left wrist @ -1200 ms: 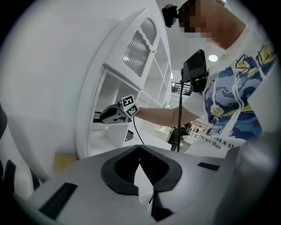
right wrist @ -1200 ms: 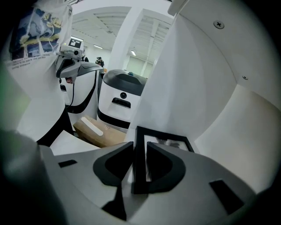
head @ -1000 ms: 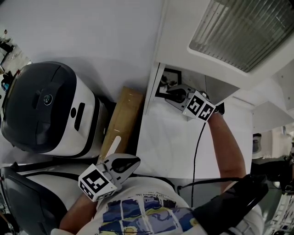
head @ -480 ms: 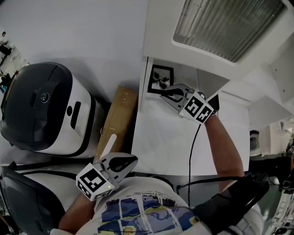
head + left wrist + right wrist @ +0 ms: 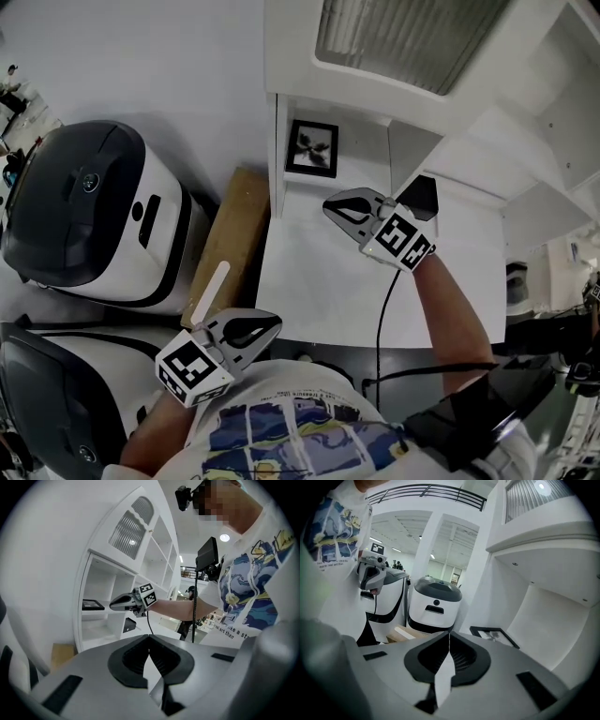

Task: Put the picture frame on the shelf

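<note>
The black picture frame [image 5: 312, 148] with a dark leaf print rests at the back left of the open white shelf compartment [image 5: 319, 272]. It also shows in the right gripper view [image 5: 494, 633] and, small, in the left gripper view [image 5: 93, 604]. My right gripper [image 5: 330, 204] hovers over the shelf floor, a short way in front of the frame and apart from it, jaws shut on nothing [image 5: 449, 639]. My left gripper [image 5: 274, 323] stays low by my body, shut and empty [image 5: 149, 641].
A large white and black machine [image 5: 84, 216] stands left of the cabinet, with a cardboard box [image 5: 230, 244] between them. A small black object [image 5: 420, 195] sits at the compartment's right. A ribbed glass door [image 5: 403, 37] is above. More white shelves [image 5: 548, 211] lie to the right.
My right gripper has drawn back from the frame toward me, leaving the frame resting at the back of the shelf. The left gripper has hardly moved.
</note>
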Demonstrator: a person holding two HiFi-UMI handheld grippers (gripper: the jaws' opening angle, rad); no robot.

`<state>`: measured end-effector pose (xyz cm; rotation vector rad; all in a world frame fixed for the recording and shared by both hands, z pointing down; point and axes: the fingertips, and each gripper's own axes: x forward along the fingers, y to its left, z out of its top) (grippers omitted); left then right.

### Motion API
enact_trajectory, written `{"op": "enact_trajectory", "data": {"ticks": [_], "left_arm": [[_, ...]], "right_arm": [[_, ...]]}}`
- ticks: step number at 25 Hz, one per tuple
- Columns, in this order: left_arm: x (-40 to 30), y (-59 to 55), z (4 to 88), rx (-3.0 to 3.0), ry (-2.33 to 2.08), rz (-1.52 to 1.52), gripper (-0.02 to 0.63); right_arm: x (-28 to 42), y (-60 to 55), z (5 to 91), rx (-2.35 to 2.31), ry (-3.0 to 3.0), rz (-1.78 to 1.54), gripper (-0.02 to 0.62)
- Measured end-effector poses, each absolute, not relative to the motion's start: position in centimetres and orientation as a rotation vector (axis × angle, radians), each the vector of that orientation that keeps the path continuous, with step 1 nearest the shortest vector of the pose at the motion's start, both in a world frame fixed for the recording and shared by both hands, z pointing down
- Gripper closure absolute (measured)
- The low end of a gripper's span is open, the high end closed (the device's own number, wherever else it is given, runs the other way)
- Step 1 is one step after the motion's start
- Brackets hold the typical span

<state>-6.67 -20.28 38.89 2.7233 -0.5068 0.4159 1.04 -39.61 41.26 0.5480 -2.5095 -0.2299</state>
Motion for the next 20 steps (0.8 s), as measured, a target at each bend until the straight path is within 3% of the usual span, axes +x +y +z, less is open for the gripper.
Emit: {"op": "enact_trajectory", "data": {"ticks": [20], "left_arm": [[-0.9,-11.3,38.3,2.732,-0.572,0.348,0.592]], "right_arm": [[3.0,-22.2,40.3,0.552,-2.679,-0.049,0.571]]}}
